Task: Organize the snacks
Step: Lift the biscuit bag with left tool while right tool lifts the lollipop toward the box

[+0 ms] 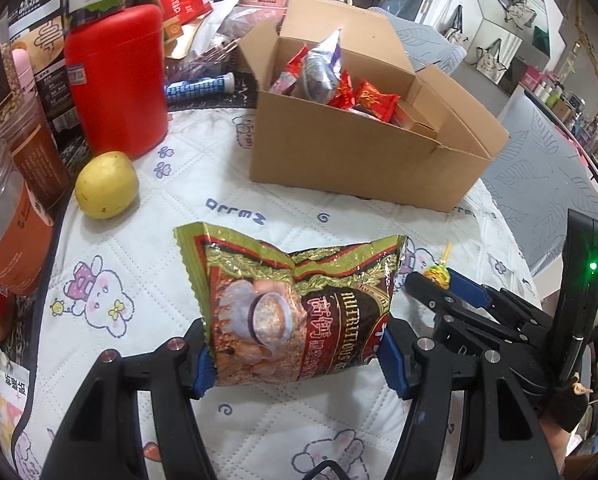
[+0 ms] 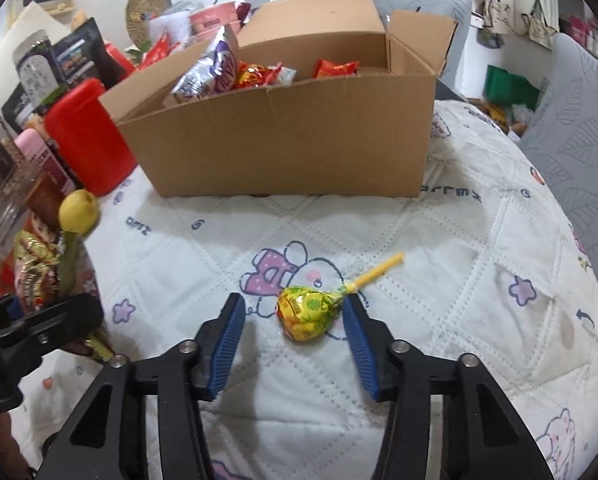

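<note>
My left gripper (image 1: 295, 364) is shut on a green and brown cereal packet (image 1: 295, 308), its blue pads pressing the packet's two sides above the white quilted cloth. My right gripper (image 2: 293, 344) is open, its pads on either side of a yellow lollipop (image 2: 307, 312) that lies on the cloth close to the right pad. The open cardboard box (image 1: 359, 148), also in the right wrist view (image 2: 283, 132), stands behind, holding several snack packets. The right gripper shows in the left wrist view (image 1: 431, 284), and the packet at the left edge of the right wrist view (image 2: 35, 276).
A yellow fruit (image 1: 106, 185) lies left of the box beside a red canister (image 1: 117, 80). Jars and packets (image 1: 15, 184) crowd the left edge. A grey padded chair (image 1: 547, 184) stands at the right past the table edge.
</note>
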Action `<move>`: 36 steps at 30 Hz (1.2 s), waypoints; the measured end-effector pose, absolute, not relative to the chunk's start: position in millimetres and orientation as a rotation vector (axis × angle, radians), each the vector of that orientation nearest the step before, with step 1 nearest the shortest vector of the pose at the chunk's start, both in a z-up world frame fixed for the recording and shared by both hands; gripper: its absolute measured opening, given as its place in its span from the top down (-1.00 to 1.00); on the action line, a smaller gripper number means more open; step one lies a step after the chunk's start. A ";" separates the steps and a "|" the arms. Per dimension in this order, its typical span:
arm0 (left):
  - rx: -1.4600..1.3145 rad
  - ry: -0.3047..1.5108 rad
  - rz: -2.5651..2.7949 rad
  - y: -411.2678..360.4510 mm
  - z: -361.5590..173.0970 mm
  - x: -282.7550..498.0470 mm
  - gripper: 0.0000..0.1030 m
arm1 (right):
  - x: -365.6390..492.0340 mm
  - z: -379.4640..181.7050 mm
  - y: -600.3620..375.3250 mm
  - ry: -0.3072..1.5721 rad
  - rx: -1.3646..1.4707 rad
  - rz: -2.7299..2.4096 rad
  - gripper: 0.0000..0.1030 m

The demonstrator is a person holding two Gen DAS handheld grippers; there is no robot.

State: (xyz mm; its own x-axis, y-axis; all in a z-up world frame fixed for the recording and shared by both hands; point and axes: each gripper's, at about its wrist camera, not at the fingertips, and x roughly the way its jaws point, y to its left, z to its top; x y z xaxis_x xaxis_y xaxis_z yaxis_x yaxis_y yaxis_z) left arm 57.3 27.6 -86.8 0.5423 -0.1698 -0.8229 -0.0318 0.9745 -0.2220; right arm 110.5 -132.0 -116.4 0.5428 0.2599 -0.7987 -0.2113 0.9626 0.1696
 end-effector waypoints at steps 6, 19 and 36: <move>-0.228 1.008 -0.078 31.5 -90.5 60.4 -0.25 | 112.1 -116.6 -137.4 0.943 0.052 0.266 0.49; -0.221 1.004 -0.104 25.2 -88.5 53.1 -0.25 | 94.1 -109.3 -145.7 0.938 0.064 0.301 0.50; -0.152 0.900 -0.196 -6.7 -47.8 27.9 -0.25 | 33.8 -65.5 -160.8 0.855 0.078 0.430 0.50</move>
